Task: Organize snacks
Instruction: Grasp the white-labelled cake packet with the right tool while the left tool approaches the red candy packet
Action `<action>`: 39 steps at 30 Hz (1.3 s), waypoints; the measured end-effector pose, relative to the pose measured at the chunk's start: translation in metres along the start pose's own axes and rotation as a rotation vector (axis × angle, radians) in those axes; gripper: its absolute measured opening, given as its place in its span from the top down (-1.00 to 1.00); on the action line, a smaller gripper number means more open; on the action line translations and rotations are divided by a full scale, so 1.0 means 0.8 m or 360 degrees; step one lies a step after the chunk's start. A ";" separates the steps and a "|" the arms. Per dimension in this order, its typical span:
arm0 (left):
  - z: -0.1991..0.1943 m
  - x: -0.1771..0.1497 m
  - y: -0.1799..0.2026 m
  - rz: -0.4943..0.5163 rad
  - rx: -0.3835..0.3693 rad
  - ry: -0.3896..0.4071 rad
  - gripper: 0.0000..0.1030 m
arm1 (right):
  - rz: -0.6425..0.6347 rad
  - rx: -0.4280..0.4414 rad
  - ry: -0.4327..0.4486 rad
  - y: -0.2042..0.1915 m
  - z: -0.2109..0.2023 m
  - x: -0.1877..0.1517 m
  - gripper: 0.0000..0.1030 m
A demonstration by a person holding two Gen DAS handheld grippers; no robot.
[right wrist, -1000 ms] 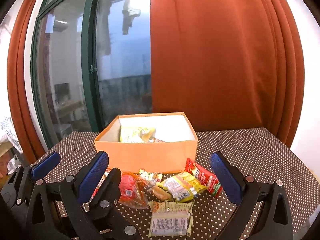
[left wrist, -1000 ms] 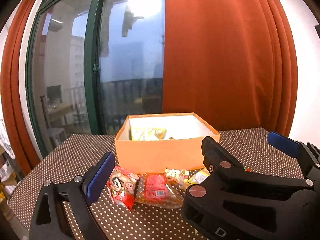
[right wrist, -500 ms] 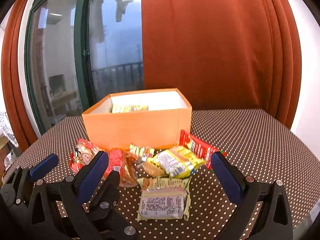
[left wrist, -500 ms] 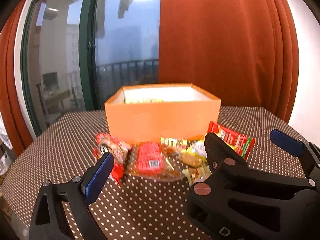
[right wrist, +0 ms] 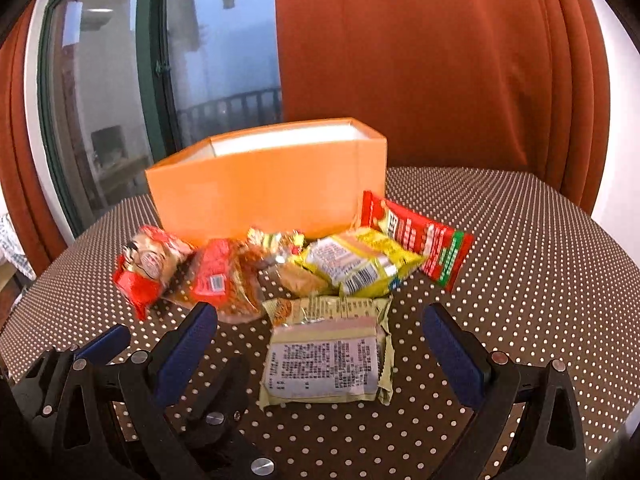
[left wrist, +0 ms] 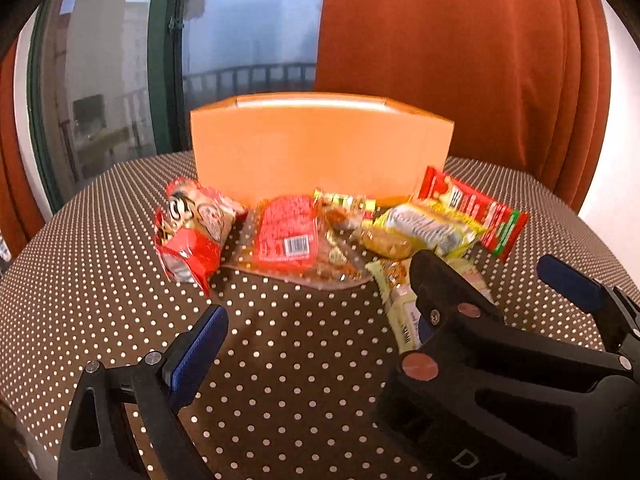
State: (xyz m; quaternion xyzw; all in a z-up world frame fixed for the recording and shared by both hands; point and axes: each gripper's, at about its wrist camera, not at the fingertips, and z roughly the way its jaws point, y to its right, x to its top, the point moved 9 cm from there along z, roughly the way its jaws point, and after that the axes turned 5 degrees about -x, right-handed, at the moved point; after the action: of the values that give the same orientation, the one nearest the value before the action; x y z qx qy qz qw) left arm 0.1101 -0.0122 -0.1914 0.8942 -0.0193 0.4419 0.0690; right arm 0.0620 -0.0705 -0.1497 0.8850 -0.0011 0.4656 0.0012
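On the dotted table point(right wrist: 520, 240), an orange box point(right wrist: 264, 196) stands at the far side with a heap of snack packets lying against its near wall.

Change noted: over the last second both cameras have dropped and come forward. A second ago each looked down over the box rim onto a yellow packet inside; now the rim sits at about eye level and the interior is hidden. The packets have grown in both views. Nothing in the heap appears to have shifted.

Right gripper point(right wrist: 320, 334): jaws wide apart, holding nothing. It now straddles the pale green packet point(right wrist: 326, 356), which lies flat, label up, nearest of all and just clear of the heap. No pad touches it.

Left gripper point(left wrist: 320, 304): jaws apart, empty. The right gripper's black body crosses its view, so the two are close side by side. Ahead of it, from the left: a red cartoon packet point(left wrist: 192, 236), a clear pack with a red label point(left wrist: 286, 236), then a yellow packet point(left wrist: 424, 228) and a red-and-green bar point(left wrist: 476, 212) leaning on the box's right corner.

Assessment: the descent reads as the start of a pick, the pale green packet being the probable target of the right gripper. All visible loose packets remain outside the box; the task is at an early stage. The packet is flat and thin, so the pads will need to reach table level before closing, or they may slide over the foil.
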 end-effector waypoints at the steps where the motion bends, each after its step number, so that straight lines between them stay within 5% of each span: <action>1: 0.004 -0.001 -0.001 0.0000 0.0005 -0.0016 -0.88 | -0.0004 -0.0005 -0.0013 0.000 0.004 -0.002 -1.00; 11: 0.026 0.001 -0.005 0.0145 0.0141 -0.0135 -0.88 | -0.0040 -0.0027 -0.0215 -0.001 0.049 -0.015 -1.00; 19: 0.047 -0.006 0.001 0.0193 0.0077 -0.0244 -0.88 | 0.0046 0.0029 -0.0442 0.001 0.079 -0.040 -0.95; 23: 0.047 -0.006 0.001 0.0188 0.0074 -0.0246 -0.87 | 0.0013 0.0014 -0.0410 0.002 0.077 -0.041 -0.58; 39: 0.017 0.009 0.003 0.0201 0.0059 -0.0126 -0.87 | 0.0049 0.0008 -0.0287 0.004 0.031 -0.032 -0.50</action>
State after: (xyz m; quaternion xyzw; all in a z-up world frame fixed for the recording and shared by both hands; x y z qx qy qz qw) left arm 0.1254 -0.0161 -0.1935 0.9091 -0.0703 0.4100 0.0236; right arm 0.0682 -0.0735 -0.1851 0.9232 -0.0136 0.3839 -0.0085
